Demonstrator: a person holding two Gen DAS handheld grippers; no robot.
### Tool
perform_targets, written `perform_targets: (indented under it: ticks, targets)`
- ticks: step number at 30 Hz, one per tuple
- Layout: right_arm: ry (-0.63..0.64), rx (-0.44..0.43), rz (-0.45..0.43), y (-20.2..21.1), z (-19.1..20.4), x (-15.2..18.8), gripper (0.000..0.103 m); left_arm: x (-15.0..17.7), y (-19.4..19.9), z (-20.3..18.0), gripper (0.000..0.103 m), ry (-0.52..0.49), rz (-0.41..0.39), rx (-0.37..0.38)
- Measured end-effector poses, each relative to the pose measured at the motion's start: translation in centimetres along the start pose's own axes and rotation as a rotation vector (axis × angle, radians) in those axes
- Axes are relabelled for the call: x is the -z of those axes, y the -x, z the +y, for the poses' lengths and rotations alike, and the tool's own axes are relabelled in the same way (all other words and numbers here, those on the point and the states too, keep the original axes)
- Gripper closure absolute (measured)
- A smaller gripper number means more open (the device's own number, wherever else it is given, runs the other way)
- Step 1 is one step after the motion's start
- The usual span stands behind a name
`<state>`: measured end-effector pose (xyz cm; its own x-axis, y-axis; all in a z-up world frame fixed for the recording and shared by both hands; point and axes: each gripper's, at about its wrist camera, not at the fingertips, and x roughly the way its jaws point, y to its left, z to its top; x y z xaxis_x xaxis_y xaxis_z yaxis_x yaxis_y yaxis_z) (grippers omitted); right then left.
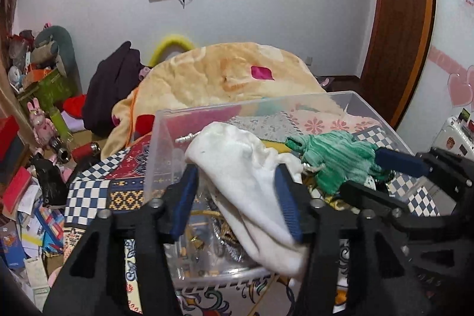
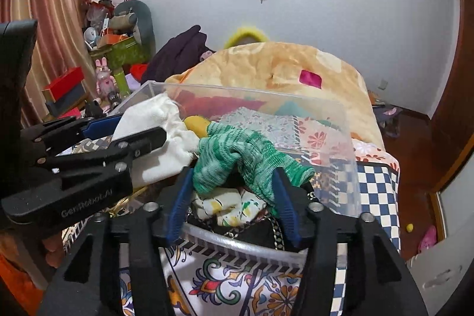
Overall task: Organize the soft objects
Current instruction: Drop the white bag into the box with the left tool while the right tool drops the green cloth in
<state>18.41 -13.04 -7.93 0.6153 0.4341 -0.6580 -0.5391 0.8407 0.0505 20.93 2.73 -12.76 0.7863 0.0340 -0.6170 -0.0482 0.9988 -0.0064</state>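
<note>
A clear plastic box point(image 1: 166, 138) stands on a patterned bedspread. In the left wrist view a white sock point(image 1: 254, 197) hangs over the box between the spread blue pads of my left gripper point(image 1: 237, 171), resting against the right-hand pad without being pinched. Beside it, a green knit glove point(image 2: 234, 153) lies on the pile in the box, draped between the parted fingers of my right gripper point(image 2: 231, 176). Each gripper shows in the other's view: the right gripper point(image 1: 376, 176) at the glove point(image 1: 334, 156), the left gripper point(image 2: 133, 129) at the sock point(image 2: 154, 120). A printed cloth point(image 2: 228, 206) and a chain point(image 2: 278, 230) lie underneath.
An orange blanket point(image 1: 237, 73) is heaped behind the box, with a dark garment point(image 1: 112, 85) to its left. Boxes, toys and papers point(image 1: 35, 138) crowd the floor on the left. A wooden door point(image 1: 397, 19) and a white suitcase point(image 1: 453, 135) are on the right.
</note>
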Motion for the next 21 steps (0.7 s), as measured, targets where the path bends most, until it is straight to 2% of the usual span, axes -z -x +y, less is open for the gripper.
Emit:
perform_targets:
  ticks: [8,16,21]
  targets:
    - [-0.015,0.005,-0.065,3.3,-0.7,-0.3,0.047,-0.2,4.3,0.4,0.043,0.018,-0.066,0.046]
    - [-0.037,0.004,-0.216,9.2,-1.3,-1.1,0.041,-1.2,11.2,-0.2,0.042,0.015,-0.207,0.085]
    - [-0.039,0.007,-0.319,12.9,-0.8,-1.8,0.035,-1.6,15.4,-1.0,0.028,-0.011,-0.313,0.076]
